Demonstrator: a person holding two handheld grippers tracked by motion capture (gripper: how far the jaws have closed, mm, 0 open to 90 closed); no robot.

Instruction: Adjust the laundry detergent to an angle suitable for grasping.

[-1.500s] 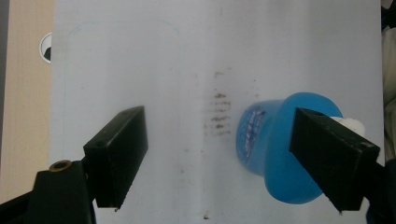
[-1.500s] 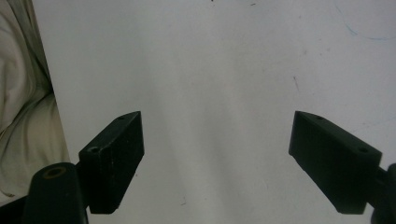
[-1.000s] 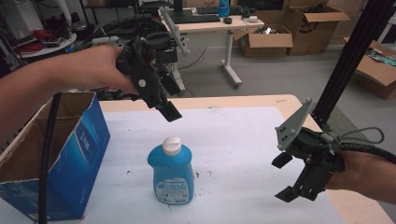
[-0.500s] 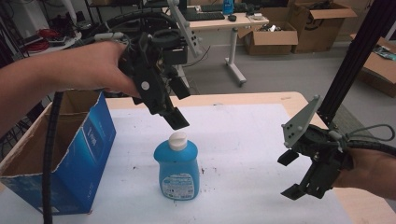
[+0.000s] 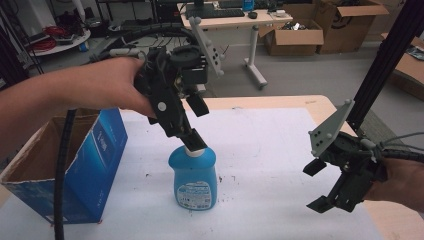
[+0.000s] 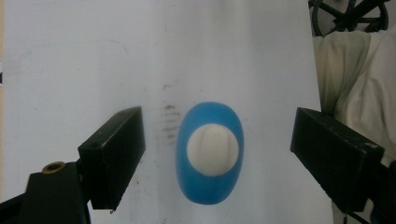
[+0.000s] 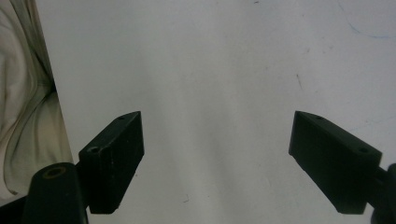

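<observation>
Hovering left tongs [image 6: 215, 154] — spread apart (pointing downward) — straddling upright blue bottle [image 6: 210, 158].

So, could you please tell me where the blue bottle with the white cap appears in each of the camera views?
High view: the blue bottle stands upright at lower centre on the white table cover, under the left gripper.
Left gripper view: seen from above, at centre between the open jaws, white cap in the middle.
Right gripper view: the bottle is not in this picture.
Shared landmark: the white table cover.
</observation>
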